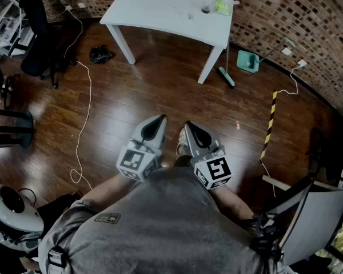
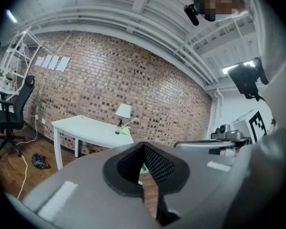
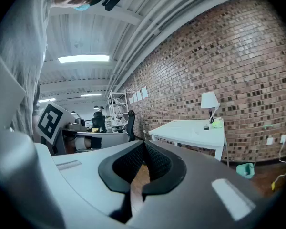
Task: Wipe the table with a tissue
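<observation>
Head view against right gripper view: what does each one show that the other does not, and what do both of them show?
Only the head view shows the black bag lying on the floor left of the table. Only the right gripper view shows the ceiling lights and the white shelf rack. Both show the white table, the brick wall and the teal dustpan.
</observation>
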